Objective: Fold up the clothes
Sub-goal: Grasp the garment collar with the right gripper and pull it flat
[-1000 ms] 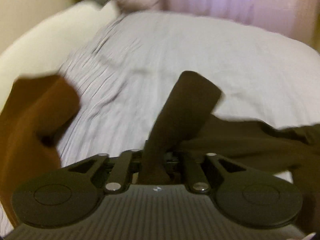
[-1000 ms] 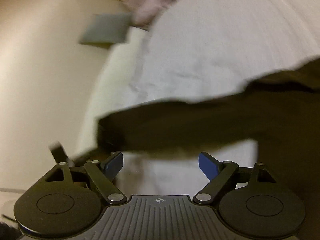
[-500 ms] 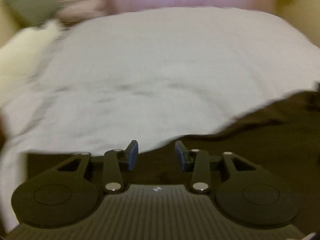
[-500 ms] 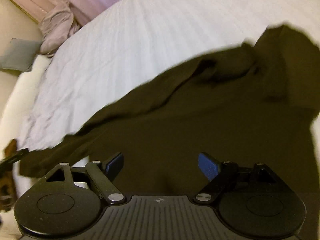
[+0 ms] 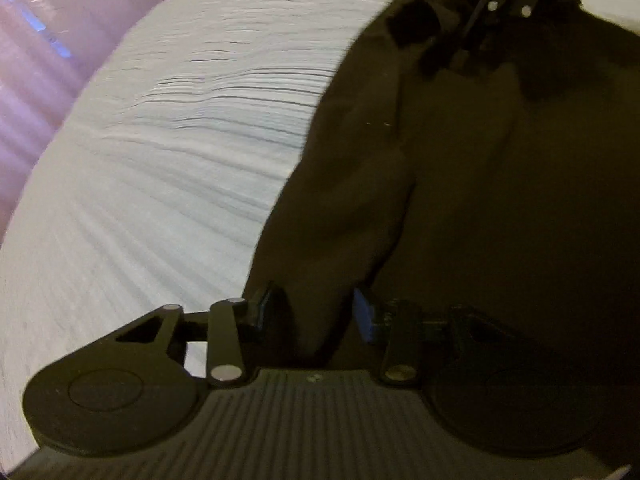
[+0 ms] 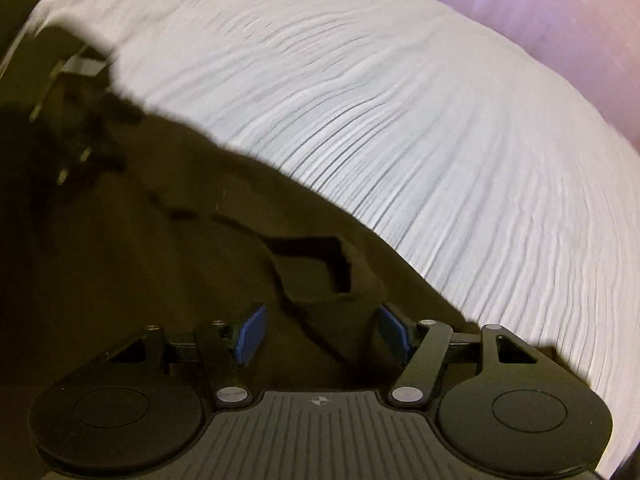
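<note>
A dark brown garment (image 5: 460,184) lies spread on the white striped bed sheet (image 5: 168,152). My left gripper (image 5: 316,312) is open, low over the garment's left edge, with a fold of cloth between its fingers. My right gripper (image 6: 320,330) is open over the garment (image 6: 140,264), close to a raised fold with a dark opening (image 6: 316,264). The right gripper also shows at the top of the left wrist view (image 5: 500,8). The left gripper shows blurred at the left of the right wrist view (image 6: 68,120).
The white sheet (image 6: 400,120) stretches far beyond the garment. Pink curtains (image 5: 44,40) hang behind the bed, also in the right wrist view (image 6: 540,12).
The left gripper has let go of the garment's end and opened. Both grippers have come down close over the garment, which now lies flat on the sheet.
</note>
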Available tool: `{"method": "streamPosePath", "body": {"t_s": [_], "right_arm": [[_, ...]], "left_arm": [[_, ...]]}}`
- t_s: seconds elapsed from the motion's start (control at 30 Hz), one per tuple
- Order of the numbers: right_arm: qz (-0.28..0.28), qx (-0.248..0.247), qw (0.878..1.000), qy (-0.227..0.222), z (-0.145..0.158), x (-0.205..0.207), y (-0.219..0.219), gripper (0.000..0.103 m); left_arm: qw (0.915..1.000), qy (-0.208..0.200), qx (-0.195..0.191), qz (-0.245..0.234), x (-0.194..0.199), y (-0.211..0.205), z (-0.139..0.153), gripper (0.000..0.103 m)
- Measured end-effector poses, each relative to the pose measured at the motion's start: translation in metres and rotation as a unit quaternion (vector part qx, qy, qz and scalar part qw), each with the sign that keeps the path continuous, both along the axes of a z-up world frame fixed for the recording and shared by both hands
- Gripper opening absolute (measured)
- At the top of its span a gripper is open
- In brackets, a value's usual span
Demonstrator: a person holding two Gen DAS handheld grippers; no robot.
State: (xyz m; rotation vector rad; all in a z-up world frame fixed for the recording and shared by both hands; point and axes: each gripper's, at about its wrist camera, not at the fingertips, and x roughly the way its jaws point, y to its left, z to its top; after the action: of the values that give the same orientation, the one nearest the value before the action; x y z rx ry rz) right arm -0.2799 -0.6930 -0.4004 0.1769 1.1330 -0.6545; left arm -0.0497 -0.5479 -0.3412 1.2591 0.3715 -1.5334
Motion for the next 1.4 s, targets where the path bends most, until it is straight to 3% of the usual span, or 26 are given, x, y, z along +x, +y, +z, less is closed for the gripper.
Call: {"method": "streamPosePath", "body": {"t_s": [0.03,0.13,0.2,0.27,0.4,0.53,0.57,0.6,0.63,0.7,0.87,0.9,0.93,0.97,1.13,1.23,1.37,1.4], "right_arm": [[0.009,-0.002,1.000,0.006,-0.007,0.000,-0.002,0.065],[0.017,0.001,1.000,0.004,-0.015,0.000,-0.008,0.064],[0.001,0.001,1.000,-0.007,-0.006,-0.009,-0.019,0.028],[-0.021,-0.007,0.999,-0.026,0.005,-0.016,-0.030,0.025],[-0.059,-0.011,0.997,-0.050,0.018,-0.024,-0.050,0.025],[-0.063,-0.004,0.996,-0.060,0.018,-0.023,-0.052,0.025],[-0.059,-0.003,0.996,-0.061,0.017,-0.022,-0.051,0.035],[-0.056,-0.004,0.997,-0.060,0.015,-0.021,-0.049,0.053],[-0.052,-0.004,0.997,-0.060,0.013,-0.020,-0.047,0.060],[-0.058,0.003,0.996,-0.072,0.010,-0.020,-0.053,0.064],[-0.094,0.043,0.988,-0.110,-0.001,-0.020,-0.073,0.063],[-0.098,0.053,0.987,-0.116,0.001,-0.021,-0.074,0.043],[-0.101,0.062,0.985,-0.122,0.004,-0.022,-0.075,0.022],[-0.108,0.070,0.984,-0.124,0.006,-0.023,-0.077,0.007],[-0.149,0.063,0.973,-0.166,0.034,-0.031,-0.105,0.006],[-0.148,0.059,0.975,-0.156,0.032,-0.021,-0.124,0.006],[-0.162,0.080,0.973,-0.146,0.012,-0.012,-0.136,0.006],[-0.168,0.078,0.971,-0.147,0.012,-0.014,-0.135,0.006]], "left_arm": [[1.0000,0.004,0.005,-0.002,0.003,-0.004,0.001,0.008],[0.9996,0.024,0.004,0.015,0.018,-0.014,0.020,0.003],[0.9974,0.046,-0.020,0.052,0.039,-0.019,0.044,0.003],[0.9916,0.073,-0.039,0.099,0.065,-0.029,0.064,0.002],[0.9834,0.105,-0.032,0.144,0.100,-0.055,0.069,0.004],[0.9823,0.105,-0.026,0.153,0.104,-0.062,0.058,0.013],[0.9825,0.104,-0.027,0.153,0.103,-0.062,0.056,0.014],[0.9828,0.103,-0.027,0.151,0.102,-0.061,0.054,0.015],[0.9839,0.102,-0.025,0.145,0.100,-0.060,0.054,0.019],[0.9865,0.098,-0.029,0.127,0.095,-0.059,0.054,0.028],[0.9911,0.104,-0.030,0.078,0.086,-0.068,0.047,0.029],[0.9917,0.106,-0.025,0.069,0.085,-0.071,0.044,0.026],[0.9919,0.109,-0.020,0.062,0.084,-0.074,0.042,0.011],[0.9907,0.117,-0.017,0.068,0.085,-0.077,0.043,0.000],[0.9776,0.148,-0.056,0.139,0.114,-0.102,0.060,0.000],[0.9715,0.151,-0.065,0.171,0.133,-0.117,0.064,0.000],[0.9651,0.200,-0.057,0.159,0.142,-0.117,0.069,0.002],[0.9656,0.208,-0.047,0.149,0.140,-0.114,0.067,0.010]]}}
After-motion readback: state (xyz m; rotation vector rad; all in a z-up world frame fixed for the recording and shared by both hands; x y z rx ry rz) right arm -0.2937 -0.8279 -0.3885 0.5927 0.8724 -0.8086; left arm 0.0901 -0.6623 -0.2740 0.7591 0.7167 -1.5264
